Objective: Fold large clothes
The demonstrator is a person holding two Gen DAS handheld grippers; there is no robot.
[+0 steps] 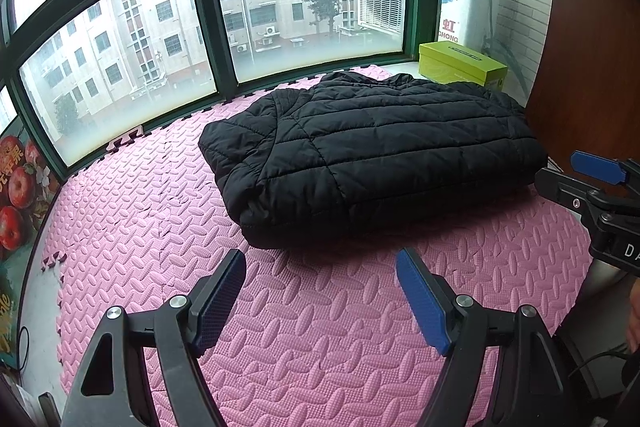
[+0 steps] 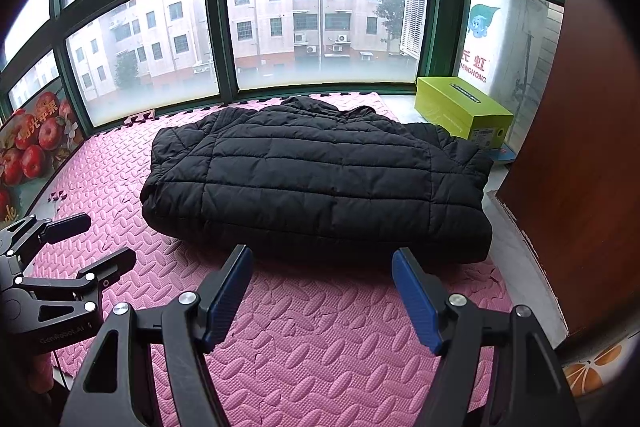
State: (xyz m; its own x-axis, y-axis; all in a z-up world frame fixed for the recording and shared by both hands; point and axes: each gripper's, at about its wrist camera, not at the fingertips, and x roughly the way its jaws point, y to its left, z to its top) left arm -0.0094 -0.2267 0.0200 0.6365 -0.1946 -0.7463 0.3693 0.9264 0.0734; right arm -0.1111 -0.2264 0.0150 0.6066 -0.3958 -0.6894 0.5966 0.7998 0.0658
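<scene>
Both the left tool (image 1: 320, 291) and right tool (image 2: 322, 287) hover spread (holding nothing) above the pink mat (image 1: 320, 347), short of the black jacket (image 2: 316, 179).

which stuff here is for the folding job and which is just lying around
For the job: black puffer jacket, pink foam mat under it, left gripper and right gripper, both open.
Lying about: green shoebox, apple poster.

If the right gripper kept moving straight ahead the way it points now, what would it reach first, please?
Probably the near hem of the black quilted puffer jacket, lying on the pink foam mat just beyond the open right gripper; depth is uncertain.
</scene>
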